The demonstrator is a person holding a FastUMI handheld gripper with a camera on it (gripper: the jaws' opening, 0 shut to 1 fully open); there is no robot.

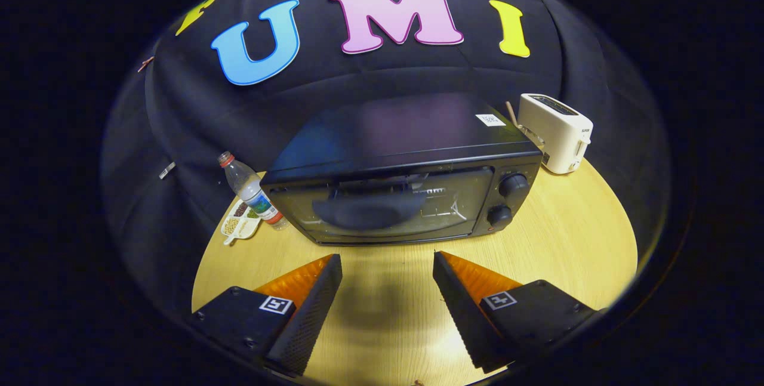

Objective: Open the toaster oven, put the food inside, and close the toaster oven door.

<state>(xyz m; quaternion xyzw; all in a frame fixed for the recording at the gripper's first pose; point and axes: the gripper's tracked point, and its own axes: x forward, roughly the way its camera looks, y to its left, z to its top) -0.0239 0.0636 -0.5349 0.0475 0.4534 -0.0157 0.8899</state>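
The toaster oven [406,186] sits on the round wooden table [567,243], straight ahead of the gripper [388,266] and a little way beyond its fingertips. It is a long, low box. Its long side runs left to right, and its glass door [388,207] faces the gripper. The door is shut flat against the front. Through the glass a dark round shape [367,210] can be seen inside, but the glass is shiny, so it is hard to tell if that is food or only a reflection. No handle can be made out on the door. Two round knobs [507,198] sit one above the other at the right end of the front.

The gripper's two fingers are spread wide apart, with bare table between them. They hold nothing. The gap between them points at the middle of the door.

A shut door fits two stories: the oven may be waiting to be opened, or the food may be in and the door closed again. One look cannot tell which.

Just left of the oven stands a water bottle [250,192], and beside it lies a small white tray of snacks [239,225]. At the far right, behind the oven's corner, stands a white toaster [555,132].
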